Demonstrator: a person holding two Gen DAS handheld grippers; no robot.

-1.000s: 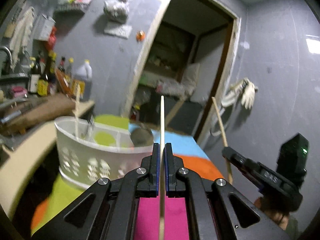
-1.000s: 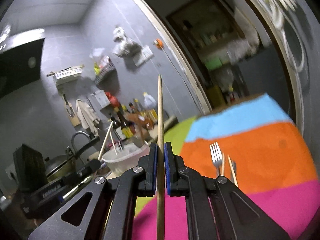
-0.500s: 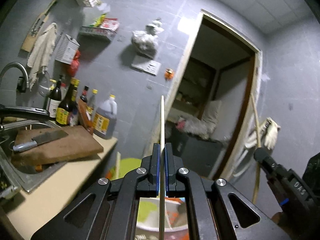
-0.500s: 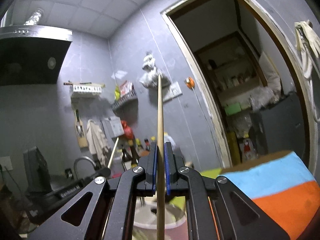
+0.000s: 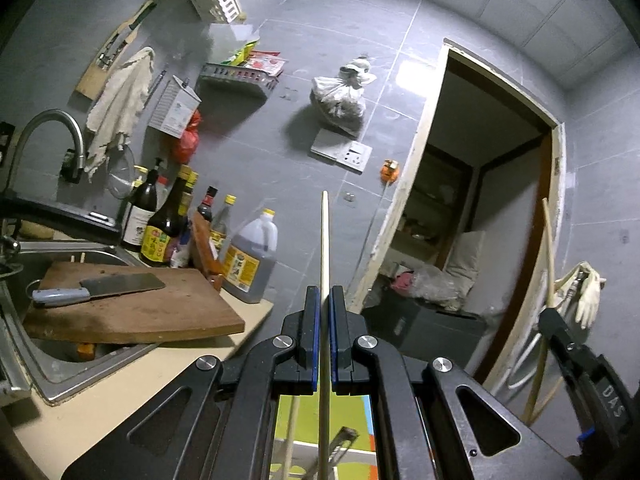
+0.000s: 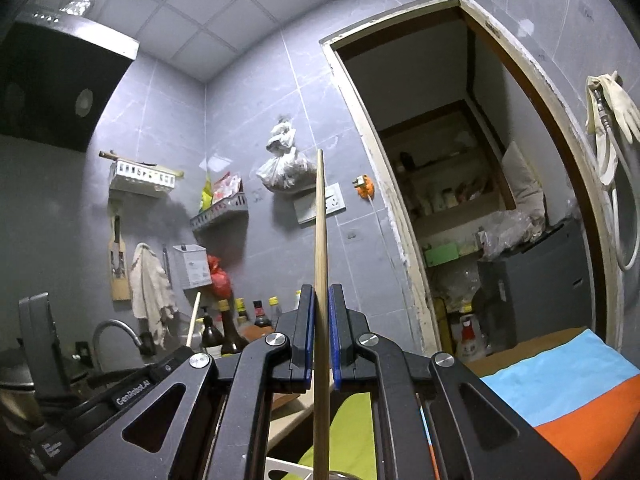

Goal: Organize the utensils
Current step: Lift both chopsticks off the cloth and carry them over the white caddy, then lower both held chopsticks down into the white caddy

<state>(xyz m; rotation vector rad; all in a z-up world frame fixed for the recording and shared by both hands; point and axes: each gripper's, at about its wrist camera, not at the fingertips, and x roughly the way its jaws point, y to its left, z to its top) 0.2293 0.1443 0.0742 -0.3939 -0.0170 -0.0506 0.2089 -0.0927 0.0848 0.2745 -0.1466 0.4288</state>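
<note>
Above the near edge of the surface (image 6: 560, 396), each tool is clamped on one chopstick: left tool (image 5: 324, 300) on the pale chopstick (image 5: 325, 248), right tool (image 6: 318, 300) on the darker chopstick (image 6: 320, 220); both sticks point up, nearly level with the view; the white holder (image 6: 288, 470) barely shows below, so lowering blind could miss its slot, and the thin sticks may pivot in the pads or clash

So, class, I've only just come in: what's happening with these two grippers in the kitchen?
A person is sorting utensils with a handheld gripper in each hand. The left gripper is shut on a pale chopstick, and the right gripper is shut on a darker chopstick. Both sticks are held up in the air, pointing towards the grey wall. A white basket shows just below the right gripper.
</note>
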